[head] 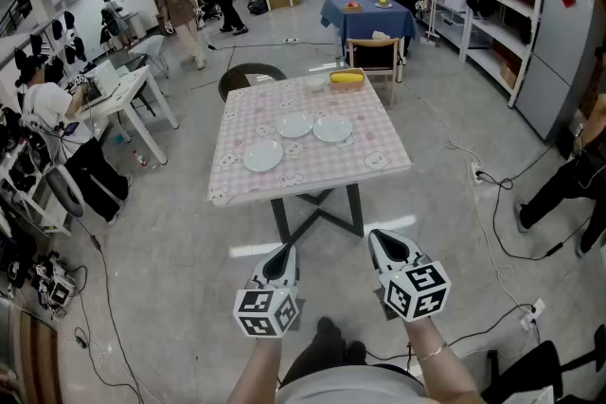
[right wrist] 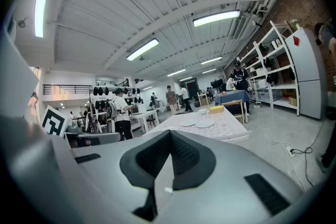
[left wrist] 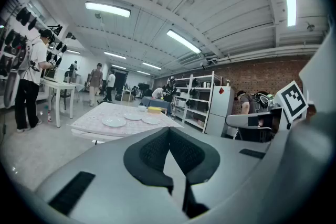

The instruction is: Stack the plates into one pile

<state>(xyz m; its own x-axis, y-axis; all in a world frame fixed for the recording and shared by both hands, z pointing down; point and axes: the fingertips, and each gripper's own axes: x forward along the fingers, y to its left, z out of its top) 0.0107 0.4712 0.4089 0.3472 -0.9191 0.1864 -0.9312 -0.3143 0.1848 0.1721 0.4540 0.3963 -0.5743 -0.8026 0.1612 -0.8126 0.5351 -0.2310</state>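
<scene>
Left gripper (head: pixel 282 258) and right gripper (head: pixel 382 243) are held side by side close to the person's body, each with its jaws shut on nothing, well short of the table (head: pixel 383 167). On its pink checked cloth three white plates lie apart, unstacked: the near-left plate (head: pixel 262 155), the middle plate (head: pixel 294 125) and the right plate (head: pixel 332 129). A yellow container (head: pixel 347 79) sits at the far edge.

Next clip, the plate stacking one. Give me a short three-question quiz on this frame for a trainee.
1. How many plates lie on the table?
2. True or false: the plates are already stacked in one pile.
3. The left gripper and right gripper are: A) both shut, empty, short of the table; B) both open over the plates; C) each holding a plate.
Key: 1) three; 2) false, they lie side by side; 3) A.
</scene>
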